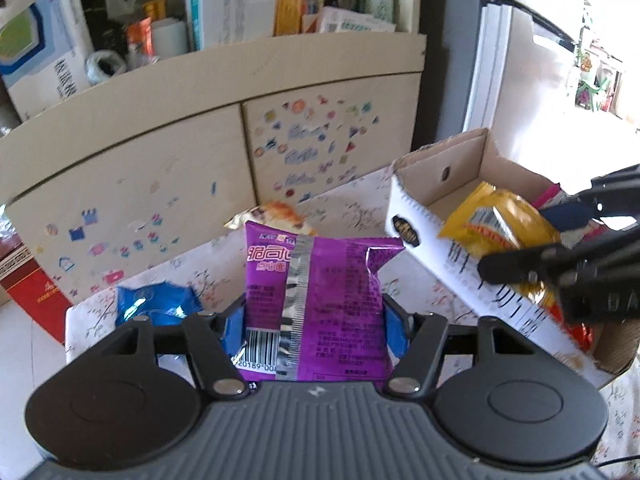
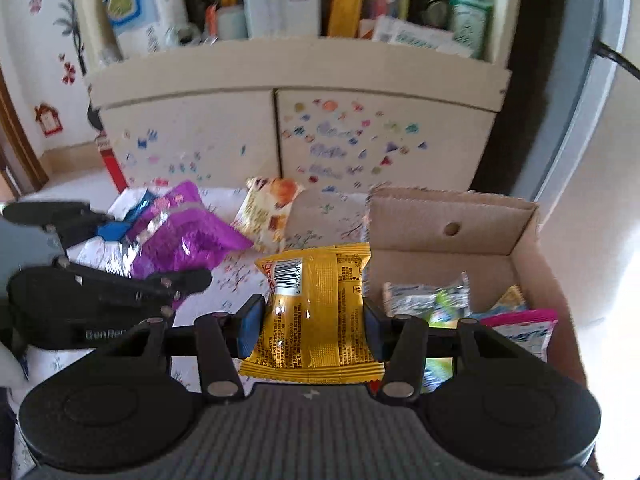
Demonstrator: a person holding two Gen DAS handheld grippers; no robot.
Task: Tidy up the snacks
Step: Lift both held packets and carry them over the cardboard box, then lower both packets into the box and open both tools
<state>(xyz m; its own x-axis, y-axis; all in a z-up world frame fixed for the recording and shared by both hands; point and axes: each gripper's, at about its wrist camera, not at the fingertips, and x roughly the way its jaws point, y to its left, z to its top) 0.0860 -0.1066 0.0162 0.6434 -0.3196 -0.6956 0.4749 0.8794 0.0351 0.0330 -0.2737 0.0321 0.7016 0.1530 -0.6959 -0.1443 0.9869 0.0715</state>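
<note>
Left wrist view: the left gripper [image 1: 316, 320] squeezes a purple bag [image 1: 320, 300] in the middle. The right gripper [image 2: 312, 326] squeezes a yellow bag [image 2: 316, 312] beside the cardboard box [image 2: 520, 256] (lower right). Next, both bags probably go over the box and get dropped in.

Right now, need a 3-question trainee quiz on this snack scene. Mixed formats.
1. True or false: the left gripper is shut on a purple packet.
2. The right gripper holds a packet of which colour? A) blue B) yellow C) pink
3. Fill in: the pink-edged packet lies inside the cardboard ____.

Key
1. True.
2. B, yellow.
3. Box; a blue packet and a pale orange-printed one lie on the table outside it.
</note>
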